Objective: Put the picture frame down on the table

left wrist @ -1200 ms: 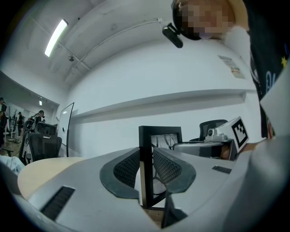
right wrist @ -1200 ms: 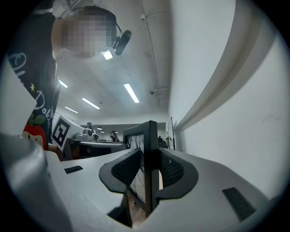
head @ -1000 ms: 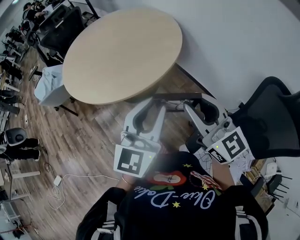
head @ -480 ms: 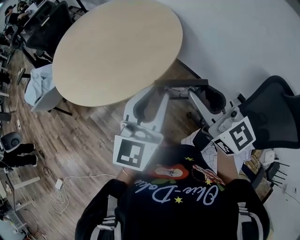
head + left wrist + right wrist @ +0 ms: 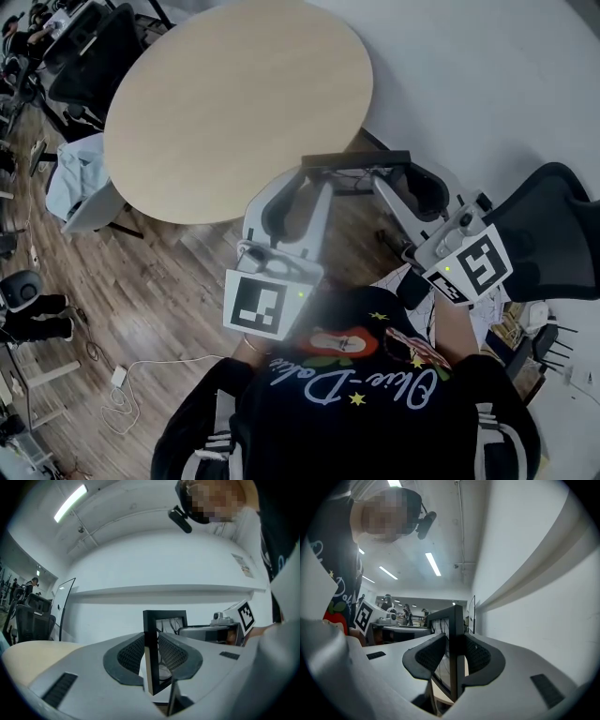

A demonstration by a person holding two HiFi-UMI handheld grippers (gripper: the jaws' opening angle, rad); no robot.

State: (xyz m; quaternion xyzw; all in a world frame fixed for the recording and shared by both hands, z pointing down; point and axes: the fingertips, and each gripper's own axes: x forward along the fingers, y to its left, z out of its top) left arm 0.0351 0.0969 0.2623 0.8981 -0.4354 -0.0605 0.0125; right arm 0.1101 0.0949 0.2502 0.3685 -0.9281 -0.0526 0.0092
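A black picture frame (image 5: 356, 160) hangs upright between my two grippers, seen edge-on in the head view, just off the near edge of the round light-wood table (image 5: 234, 94). My left gripper (image 5: 304, 180) is shut on the frame's left end and my right gripper (image 5: 397, 180) on its right end. In the left gripper view the frame (image 5: 151, 634) stands clamped between the ribbed pads, its glass side facing right. The right gripper view shows the frame's edge (image 5: 458, 634) pinched the same way, with the table top below it.
A black office chair (image 5: 553, 234) stands close at the right, against the white wall (image 5: 487, 75). More chairs (image 5: 84, 56) and a pale seat (image 5: 80, 183) crowd the table's left side. A white cable (image 5: 141, 361) lies on the wooden floor.
Both grippers have carried the frame forward toward the table; it now sits closer to the table's near edge. The grip on the frame looks the same.
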